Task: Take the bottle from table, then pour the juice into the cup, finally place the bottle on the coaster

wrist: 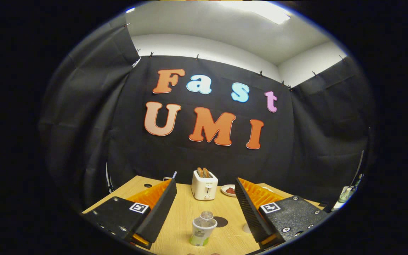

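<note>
A handheld gripper [204,212] hovers low over a light wooden table [182,219] inside a booth hung with black cloth, its two fingers spread wide apart and holding nothing. Reading from the left, the left finger [159,212] angles in toward the centre, with a thin straw-like tip [174,174] rising just behind its far end; what that tip belongs to is hidden by the finger. Between the fingers, near their bases and standing upright, is the bottle [203,228], a clear container with a green label, seen from above so that its cap points toward the camera. Neither finger touches it. Just beyond the bottle lies a small dark round disc [221,222], likely the coaster, flat on the table and bare. Farther back, a white toaster [204,185] holds two slices of bread, and beside it, partly behind the right finger [250,212], sits a small plate [228,190] with something red on it. A pale rounded object [246,228] peeks out at the inner edge of the right finger, too hidden to identify.

Judging from this arrangement, the task stands at its very start: the bottle is not yet grasped, nothing is poured, and the coaster awaits. Closing on the bottle appears to be the step in hand.
</note>
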Demonstrator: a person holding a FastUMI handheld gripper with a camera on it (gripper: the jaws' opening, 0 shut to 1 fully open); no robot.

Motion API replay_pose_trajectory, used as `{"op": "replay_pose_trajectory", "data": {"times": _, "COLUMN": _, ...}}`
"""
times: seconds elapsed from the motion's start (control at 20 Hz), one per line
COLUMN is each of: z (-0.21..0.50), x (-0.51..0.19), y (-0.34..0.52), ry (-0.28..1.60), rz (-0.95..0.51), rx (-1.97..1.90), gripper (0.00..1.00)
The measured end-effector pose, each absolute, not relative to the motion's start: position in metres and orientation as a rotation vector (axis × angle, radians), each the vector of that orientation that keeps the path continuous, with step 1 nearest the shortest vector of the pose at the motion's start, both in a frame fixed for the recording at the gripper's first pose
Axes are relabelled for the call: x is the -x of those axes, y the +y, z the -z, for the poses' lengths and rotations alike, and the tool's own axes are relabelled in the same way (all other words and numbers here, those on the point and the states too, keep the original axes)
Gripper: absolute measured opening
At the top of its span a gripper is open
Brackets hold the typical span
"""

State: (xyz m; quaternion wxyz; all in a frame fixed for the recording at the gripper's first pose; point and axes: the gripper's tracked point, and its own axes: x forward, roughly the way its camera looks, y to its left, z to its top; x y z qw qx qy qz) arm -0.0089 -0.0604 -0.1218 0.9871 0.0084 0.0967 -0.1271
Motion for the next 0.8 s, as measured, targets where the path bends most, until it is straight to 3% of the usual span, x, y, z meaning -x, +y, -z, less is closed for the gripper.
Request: {"op": "replay_pose_trajectory", "data": {"times": 0.8, "z": 0.289, "x": 0.016, "y": -0.055, "ry": 0.404, "rz": 0.274, "rx": -0.13, "gripper": 0.99}}
